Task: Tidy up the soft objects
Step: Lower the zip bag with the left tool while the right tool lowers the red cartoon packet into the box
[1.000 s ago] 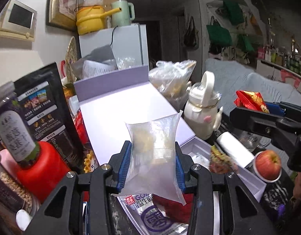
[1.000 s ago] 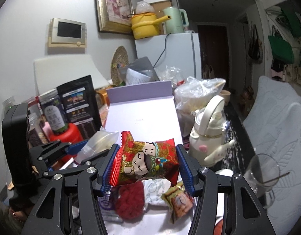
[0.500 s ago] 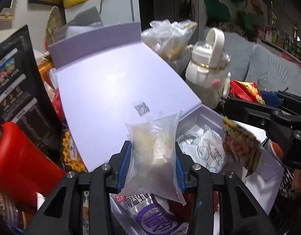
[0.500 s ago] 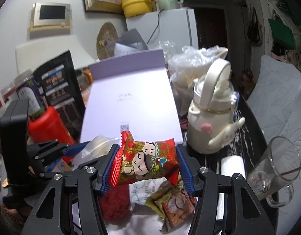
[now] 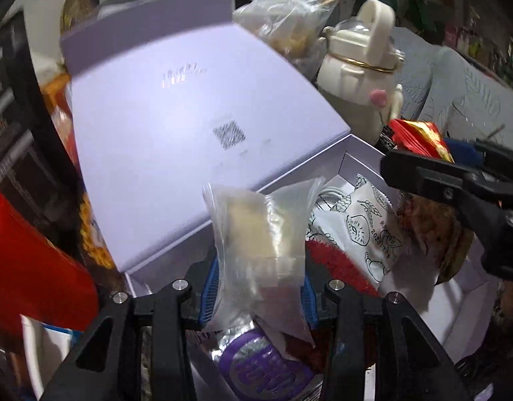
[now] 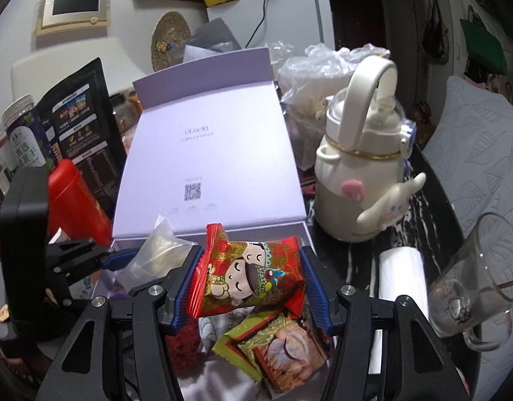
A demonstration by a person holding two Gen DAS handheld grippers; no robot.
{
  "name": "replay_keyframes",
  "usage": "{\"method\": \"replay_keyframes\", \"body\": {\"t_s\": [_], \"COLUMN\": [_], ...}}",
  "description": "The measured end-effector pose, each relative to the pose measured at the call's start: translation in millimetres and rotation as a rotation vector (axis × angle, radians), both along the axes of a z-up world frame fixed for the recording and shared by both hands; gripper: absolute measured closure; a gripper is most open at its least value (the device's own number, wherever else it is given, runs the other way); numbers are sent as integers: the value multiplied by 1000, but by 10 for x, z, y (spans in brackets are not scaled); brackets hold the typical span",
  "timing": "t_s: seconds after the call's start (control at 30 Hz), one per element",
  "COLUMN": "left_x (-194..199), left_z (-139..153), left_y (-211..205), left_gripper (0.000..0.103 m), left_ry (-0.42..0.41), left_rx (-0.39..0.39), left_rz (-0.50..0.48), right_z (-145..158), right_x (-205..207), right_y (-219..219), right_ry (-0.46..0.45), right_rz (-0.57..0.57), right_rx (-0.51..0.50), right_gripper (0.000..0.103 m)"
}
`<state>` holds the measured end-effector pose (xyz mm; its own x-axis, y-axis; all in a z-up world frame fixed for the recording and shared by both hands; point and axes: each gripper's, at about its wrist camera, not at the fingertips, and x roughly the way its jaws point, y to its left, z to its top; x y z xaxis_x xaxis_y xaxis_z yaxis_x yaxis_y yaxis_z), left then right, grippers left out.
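While my 2 grippers hang over the open lilac box, my left gripper has the clear plastic bag between its blue pads, the jaws having just eased apart a little. My right gripper clamps the red snack packet. At 6 o'clock beneath it lies a green packet; a cream kettle stands at 2 o'clock.

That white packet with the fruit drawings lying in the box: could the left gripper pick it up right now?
Probably not yet. The left gripper is already full, its pads closed on the clear plastic bag, though its jaws have just been opening. The white packet itself lies uncovered in the lilac box, just beyond.
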<state>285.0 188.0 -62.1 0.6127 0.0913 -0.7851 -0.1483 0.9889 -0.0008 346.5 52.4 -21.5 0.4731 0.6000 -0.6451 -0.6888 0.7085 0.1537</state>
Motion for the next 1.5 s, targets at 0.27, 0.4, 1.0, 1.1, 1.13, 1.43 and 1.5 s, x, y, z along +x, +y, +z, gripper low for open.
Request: {"method": "replay_keyframes", "body": {"t_s": [0.27, 0.4, 1.0, 1.1, 1.13, 1.43, 1.5], "left_x": [-15, 3, -2, -7, -7, -37, -50], "left_z": [-9, -3, 89, 116, 121, 193, 227], "left_y": [31, 58, 35, 33, 35, 53, 57], "left_gripper": [54, 49, 29, 22, 22, 21, 21], "left_ry": [0, 2, 4, 4, 8, 6, 4], "left_rx": [-8, -15, 75, 113, 118, 126, 104], "left_rz": [29, 48, 95, 103, 107, 130, 127], "right_z": [-169, -252, -381, -351, -337, -252, -210], "right_x": [53, 108, 233, 207, 199, 146, 117], "right_y": [91, 105, 214, 207, 220, 182, 158], "right_ry": [54, 96, 158, 147, 142, 123, 108], "right_rz": [26, 25, 17, 16, 14, 17, 12], "right_rx": [-38, -46, -170, -189, -194, -210, -204], "right_gripper": [46, 46, 41, 41, 41, 23, 23]}}
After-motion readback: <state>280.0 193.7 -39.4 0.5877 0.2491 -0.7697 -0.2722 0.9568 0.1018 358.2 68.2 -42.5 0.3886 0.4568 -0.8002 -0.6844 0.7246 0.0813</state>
